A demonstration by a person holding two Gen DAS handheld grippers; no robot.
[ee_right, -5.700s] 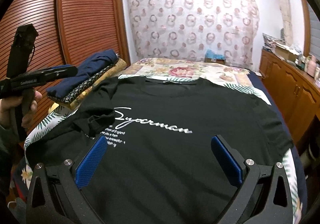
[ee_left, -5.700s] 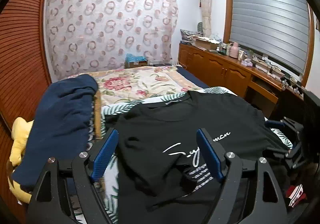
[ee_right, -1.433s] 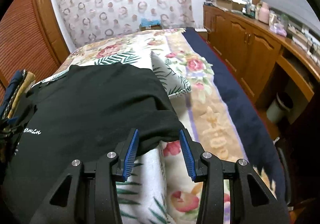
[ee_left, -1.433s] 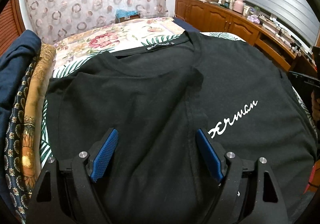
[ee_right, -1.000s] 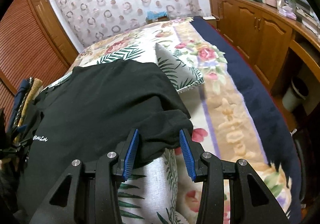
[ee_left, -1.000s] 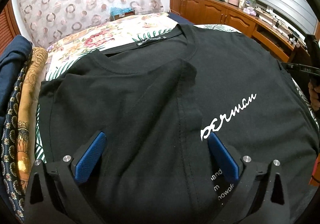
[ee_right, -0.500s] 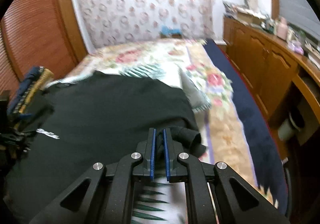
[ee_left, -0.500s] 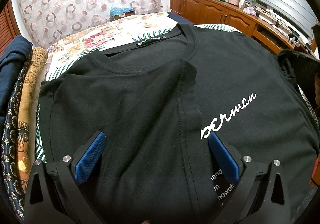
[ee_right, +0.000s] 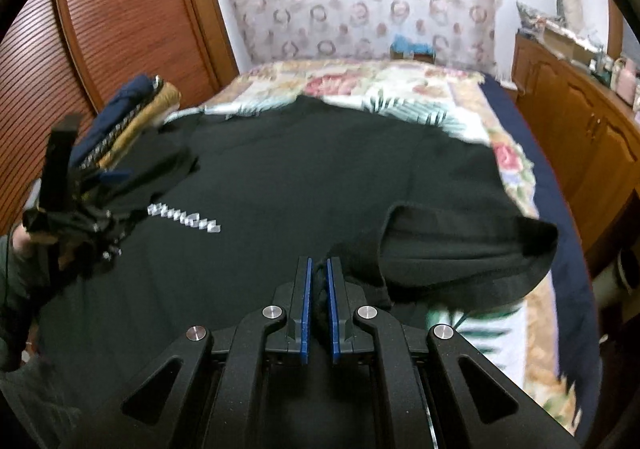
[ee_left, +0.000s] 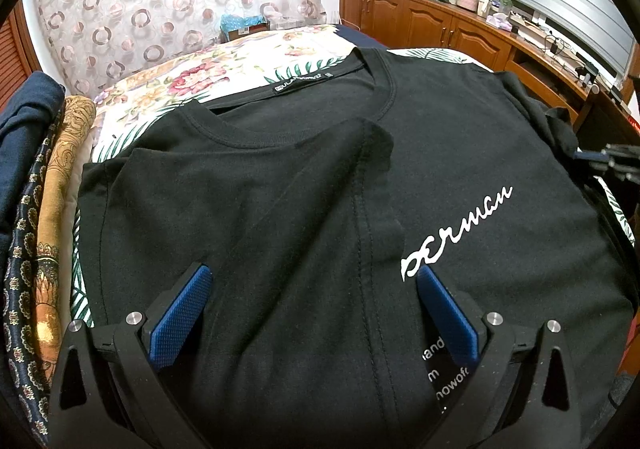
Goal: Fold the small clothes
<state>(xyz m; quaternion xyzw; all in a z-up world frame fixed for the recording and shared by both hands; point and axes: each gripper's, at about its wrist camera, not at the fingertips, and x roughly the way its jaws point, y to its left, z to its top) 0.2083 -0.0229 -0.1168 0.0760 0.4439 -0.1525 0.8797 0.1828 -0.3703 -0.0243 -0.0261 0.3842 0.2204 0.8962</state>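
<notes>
A black T-shirt (ee_left: 460, 153) with white script lettering lies flat on the bed, its left side folded in over the chest. My left gripper (ee_left: 312, 275) hovers just above that folded part, open, with nothing between its blue pads. My right gripper (ee_right: 317, 267) is shut on the edge of the shirt's right sleeve (ee_right: 460, 249). The sleeve is lifted and drawn in over the shirt body (ee_right: 280, 177). In the left wrist view the right gripper (ee_left: 612, 161) shows at the right edge, beside the raised sleeve. In the right wrist view the left gripper (ee_right: 76, 189) shows blurred at the left.
Folded navy and gold patterned clothes (ee_left: 48, 189) are stacked along the shirt's left side. A floral bedspread (ee_left: 180, 77) lies beyond the collar. Wooden cabinets (ee_left: 440, 25) with clutter on top run along the right. A slatted wardrobe door (ee_right: 120, 29) stands at the left.
My right gripper has closed on the sleeve, lifted it and carried it left over the shirt, rolling as it went. My left gripper opened wider earlier and has since stayed still.
</notes>
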